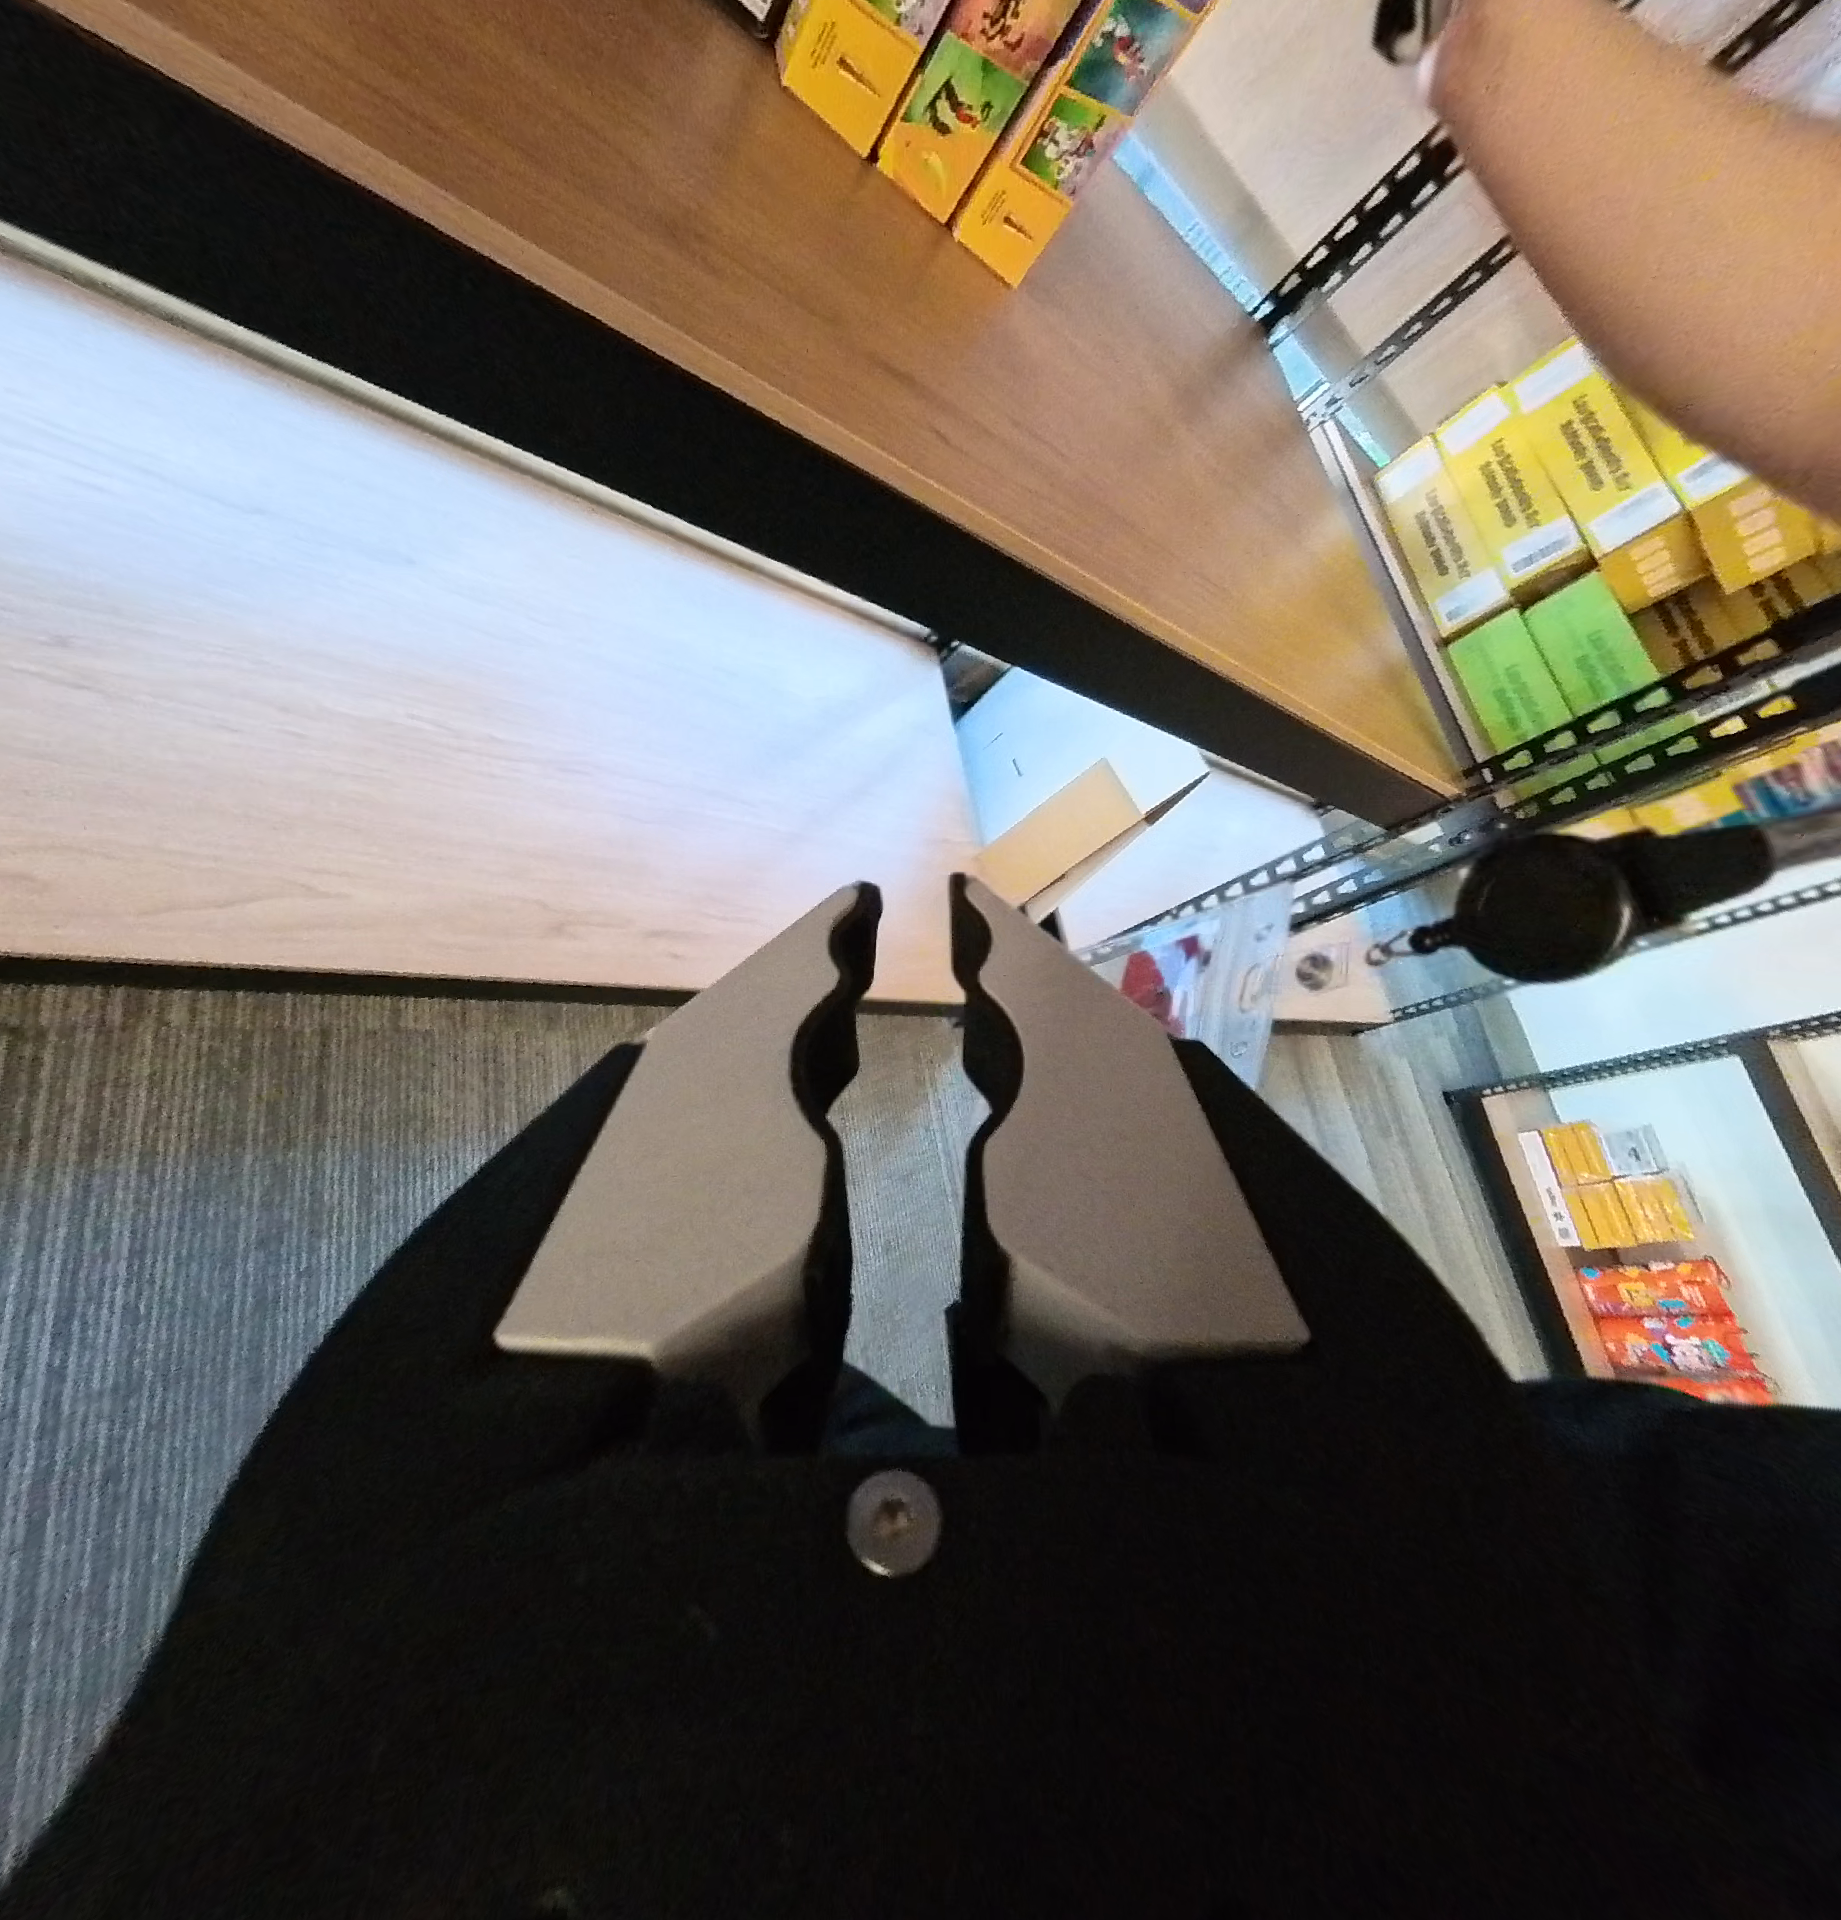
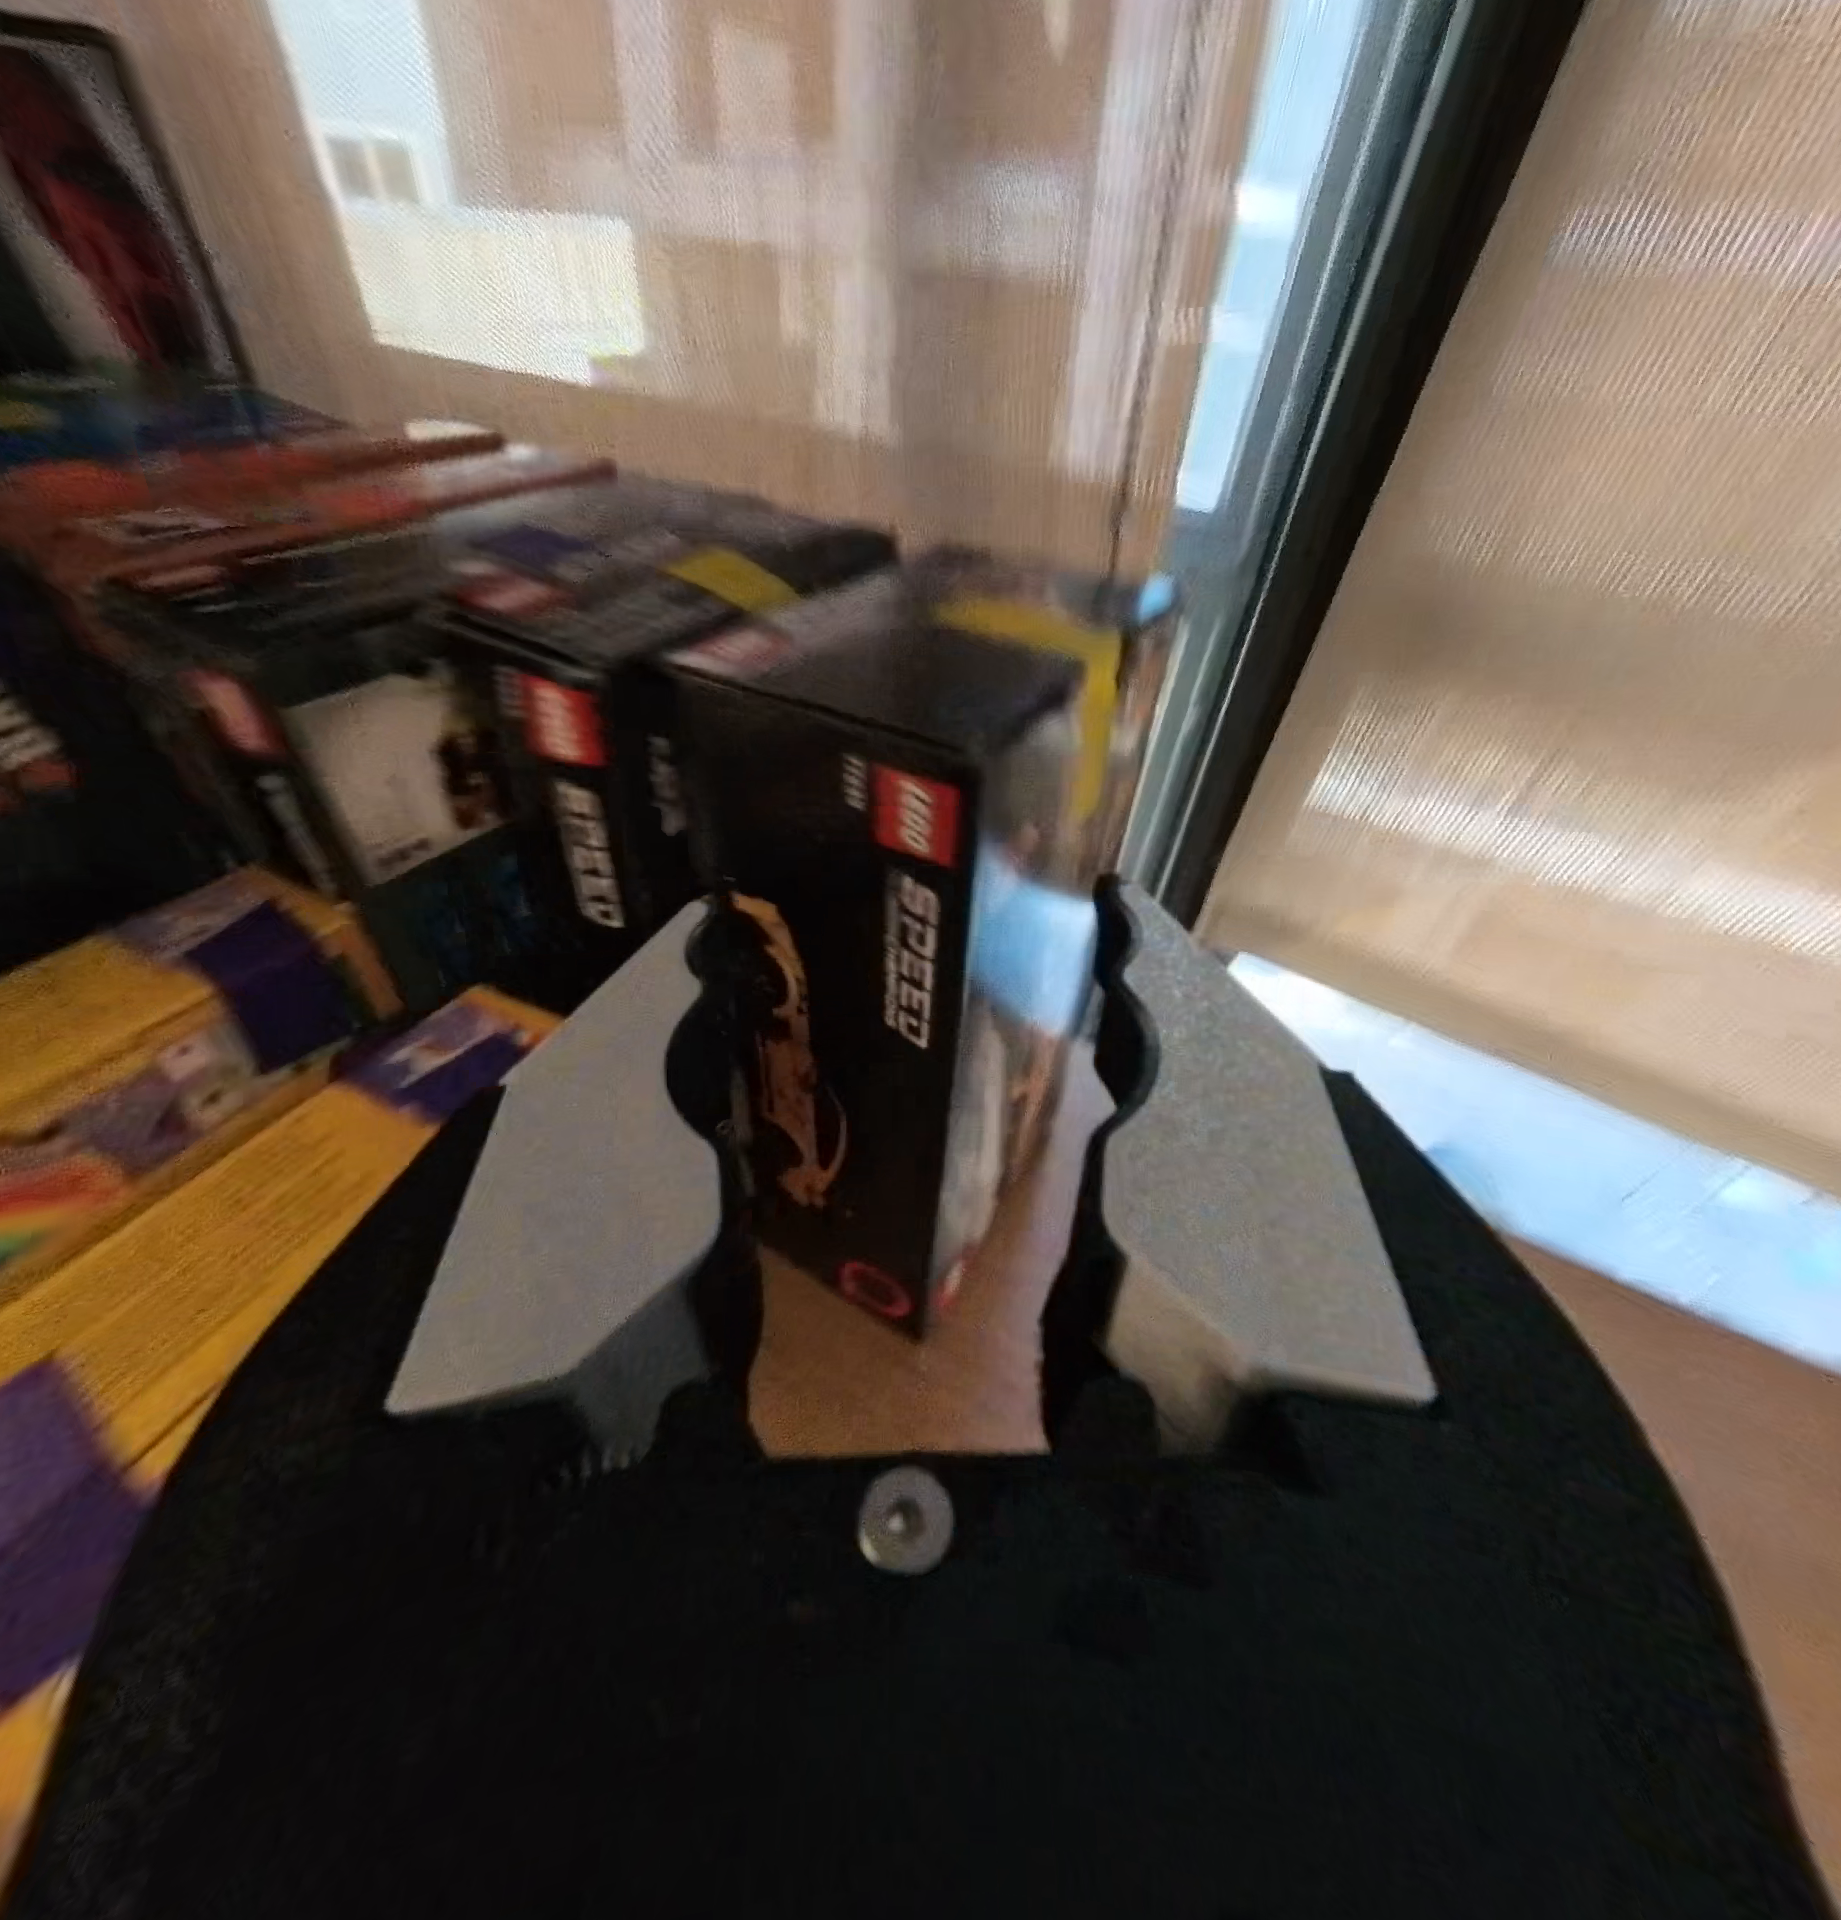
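My right gripper (image 2: 900, 914) is open wide. An upright black box with a car picture (image 2: 843, 1039) stands on the wooden shelf (image 2: 1674, 1403) between its fingers. The left finger (image 2: 583, 1143) is at the box's side, and there is a gap to the right finger (image 2: 1228, 1143). More black boxes (image 2: 563, 748) stand in a row behind it. My left gripper (image 1: 916, 894) holds nothing, with only a narrow gap between its jaws. It points past grey carpet (image 1: 220, 1299) toward a pale wood panel (image 1: 376, 675).
Yellow and purple boxes (image 2: 168, 1091) lie to the left of the right gripper, and a window with a mesh blind (image 2: 1570, 623) is to its right. The left wrist view shows a wooden shelf board (image 1: 895, 343), yellow boxes (image 1: 957, 114), metal racks with yellow and green boxes (image 1: 1539, 582), a person's forearm (image 1: 1674, 239) and a black badge reel (image 1: 1550, 904). About 65 cm separates my left fingertips from my right.
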### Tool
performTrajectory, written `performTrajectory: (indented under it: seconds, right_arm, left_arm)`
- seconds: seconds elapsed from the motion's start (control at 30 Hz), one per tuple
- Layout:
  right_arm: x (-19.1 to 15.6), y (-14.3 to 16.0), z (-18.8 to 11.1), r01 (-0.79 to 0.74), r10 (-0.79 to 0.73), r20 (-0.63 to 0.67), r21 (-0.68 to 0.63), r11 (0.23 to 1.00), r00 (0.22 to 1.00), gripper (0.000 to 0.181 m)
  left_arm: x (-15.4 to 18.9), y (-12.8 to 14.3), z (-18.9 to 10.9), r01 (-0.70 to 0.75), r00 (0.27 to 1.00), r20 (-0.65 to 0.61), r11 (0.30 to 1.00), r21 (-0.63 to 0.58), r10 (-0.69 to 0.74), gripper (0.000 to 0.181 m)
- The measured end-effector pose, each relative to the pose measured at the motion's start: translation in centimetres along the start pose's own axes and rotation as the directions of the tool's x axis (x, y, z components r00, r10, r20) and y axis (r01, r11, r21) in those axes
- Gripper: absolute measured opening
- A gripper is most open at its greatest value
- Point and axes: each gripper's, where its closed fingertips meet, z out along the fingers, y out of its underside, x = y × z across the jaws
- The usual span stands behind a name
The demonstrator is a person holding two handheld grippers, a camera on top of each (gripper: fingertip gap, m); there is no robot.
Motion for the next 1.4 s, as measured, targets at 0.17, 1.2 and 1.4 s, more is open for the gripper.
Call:
performTrajectory:
  seconds: [0.17,1.2,1.4]
  right_arm:
    - [-12.0,-3.9,-8.6,0.424,-0.423,-0.045,0.155,0.892,0.905,0.074]
    - [-62.1,-1.0,15.1,0.031,0.048,0.648,-0.110,0.993,0.760,0.088]
    - [-60.1,-4.8,12.9,-0.053,0.062,0.300,-0.037,0.998,0.952,0.132]
  left_arm:
    - [-2.1,-0.9,-1.4,0.026,0.998,-0.055,0.999,0.037,-0.024,0.011]
    - [-20.4,-5.3,-25.6,0.125,0.992,-0.038,0.985,0.119,-0.121,0.011]
    - [-21.1,-5.8,-25.9,0.147,0.989,-0.052,0.982,0.123,-0.141,0.011]
